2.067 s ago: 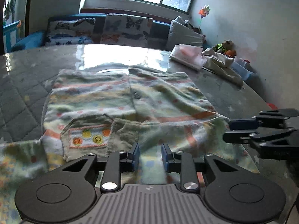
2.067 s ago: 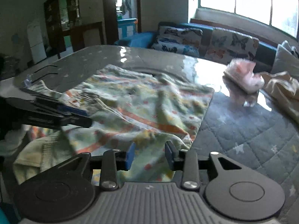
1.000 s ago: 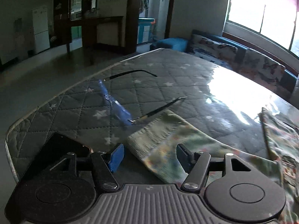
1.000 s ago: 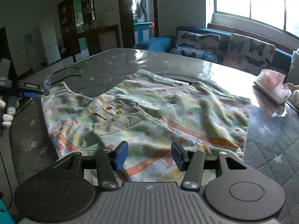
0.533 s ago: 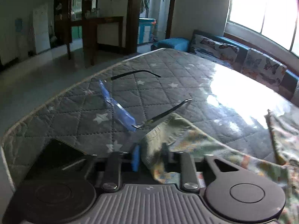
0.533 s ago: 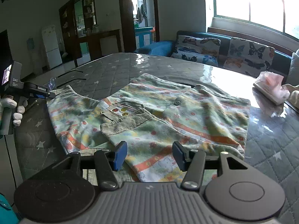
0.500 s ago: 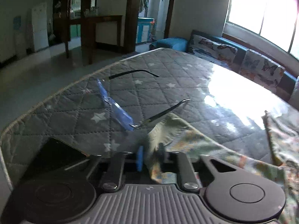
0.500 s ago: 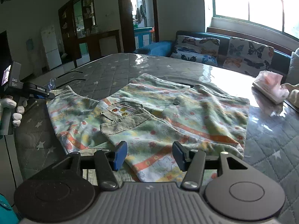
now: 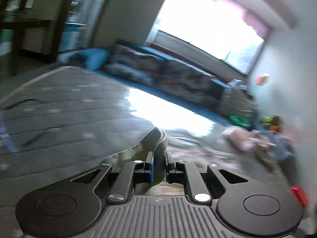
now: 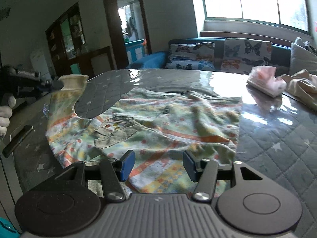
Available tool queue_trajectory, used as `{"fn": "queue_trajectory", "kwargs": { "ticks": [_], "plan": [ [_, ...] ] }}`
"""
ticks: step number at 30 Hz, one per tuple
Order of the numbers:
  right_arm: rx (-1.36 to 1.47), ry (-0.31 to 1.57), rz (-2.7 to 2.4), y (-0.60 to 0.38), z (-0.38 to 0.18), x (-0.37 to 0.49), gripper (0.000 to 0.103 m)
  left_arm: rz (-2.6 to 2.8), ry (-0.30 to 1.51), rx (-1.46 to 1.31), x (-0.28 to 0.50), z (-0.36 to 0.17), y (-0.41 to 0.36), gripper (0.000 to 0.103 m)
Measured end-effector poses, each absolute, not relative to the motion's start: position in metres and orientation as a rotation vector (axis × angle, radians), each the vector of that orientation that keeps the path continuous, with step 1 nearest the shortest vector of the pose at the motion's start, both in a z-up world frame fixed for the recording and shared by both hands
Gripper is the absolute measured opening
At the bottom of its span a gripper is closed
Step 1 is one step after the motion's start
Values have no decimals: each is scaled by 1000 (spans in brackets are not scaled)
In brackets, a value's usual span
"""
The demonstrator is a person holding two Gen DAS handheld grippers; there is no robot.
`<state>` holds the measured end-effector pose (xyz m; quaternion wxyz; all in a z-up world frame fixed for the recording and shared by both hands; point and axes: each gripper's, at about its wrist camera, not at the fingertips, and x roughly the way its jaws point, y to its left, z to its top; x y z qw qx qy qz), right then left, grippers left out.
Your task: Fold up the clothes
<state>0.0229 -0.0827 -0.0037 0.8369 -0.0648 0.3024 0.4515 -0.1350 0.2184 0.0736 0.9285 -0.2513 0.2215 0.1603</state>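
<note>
A pale green patterned shirt [image 10: 168, 123] with orange stripes and a chest pocket lies flat on the quilted table [image 10: 277, 138]. Its left sleeve is lifted off the table. My left gripper [image 10: 57, 84] is shut on the ribbed cuff [image 10: 74, 81] and holds it up at the far left. In the blurred left wrist view the cuff [image 9: 158, 140] sticks up between the pads of the left gripper [image 9: 159, 164]. My right gripper [image 10: 158, 165] hovers open over the shirt's near hem, with nothing pinched.
A gloved hand [image 10: 5, 117] holds the left gripper. A dark phone [image 10: 17, 138] lies by the table's left edge. Folded pink clothing [image 10: 265, 80] and a beige cloth [image 10: 301, 87] sit at the far right. A sofa with butterfly cushions [image 10: 218, 55] stands behind the table.
The left gripper closed on the sleeve cuff, then rose and swung right towards the shirt, lifting the sleeve off the table. The right gripper drifted slightly and stayed open.
</note>
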Motion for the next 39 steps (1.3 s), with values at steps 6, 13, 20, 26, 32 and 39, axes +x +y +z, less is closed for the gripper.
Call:
{"fn": "queue_trajectory", "kwargs": {
  "ticks": [6, 13, 20, 26, 32, 39],
  "plan": [
    [-81, 639, 903, -106, -5, 28, 55, 110, 479, -536, -88, 75, 167, 12],
    [-36, 657, 841, -130, -10, 32, 55, -50, 564, -508, -47, 51, 119, 12],
    [-13, 657, 820, -136, -9, 33, 55, -142, 691, -469, -37, 16, 94, 26],
    [-12, 663, 858, -123, -5, 38, 54, -118, 679, -453, -64, 15, 111, 40],
    [-57, 672, 925, -90, -7, 42, 51, 57, 666, -456, -89, 12, 161, 40],
    [-118, 673, 996, -50, -10, 45, 50, 183, 697, -461, -96, -7, 201, 38]
  ]
}}
